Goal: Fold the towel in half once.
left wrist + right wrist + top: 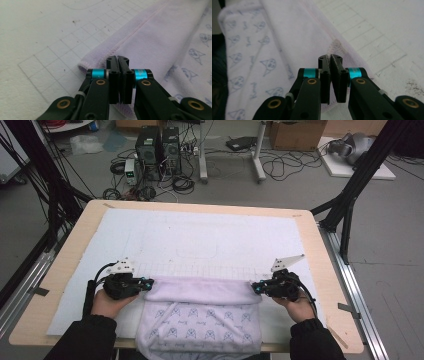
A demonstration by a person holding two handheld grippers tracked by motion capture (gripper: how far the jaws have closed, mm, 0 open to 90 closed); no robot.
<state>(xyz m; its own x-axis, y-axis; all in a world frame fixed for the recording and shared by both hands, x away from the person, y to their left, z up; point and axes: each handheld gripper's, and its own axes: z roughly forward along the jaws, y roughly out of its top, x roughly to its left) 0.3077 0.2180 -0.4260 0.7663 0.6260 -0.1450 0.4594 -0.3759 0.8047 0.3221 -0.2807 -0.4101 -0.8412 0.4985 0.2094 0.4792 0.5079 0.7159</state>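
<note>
A pale lilac towel (pixel 200 315) printed with small blue cartoon figures lies at the table's front edge, its far end folded over as a plain band. My left gripper (pixel 150 283) rests at the band's left corner, jaws pressed together with no cloth seen between them. In the left gripper view the gripper (pixel 117 58) sits over the towel's (pixel 160 37) stitched hem. My right gripper (pixel 254 287) sits at the right corner, also shut. In the right gripper view the gripper (pixel 329 57) lies over the towel's (pixel 287 37) edge.
A white mat (pixel 200 235) with a faint grid and a drawn outline covers the wooden table (pixel 70 255). The towel's near end hangs over the front edge. Black frame struts stand at both sides, with computers and cables on the floor beyond.
</note>
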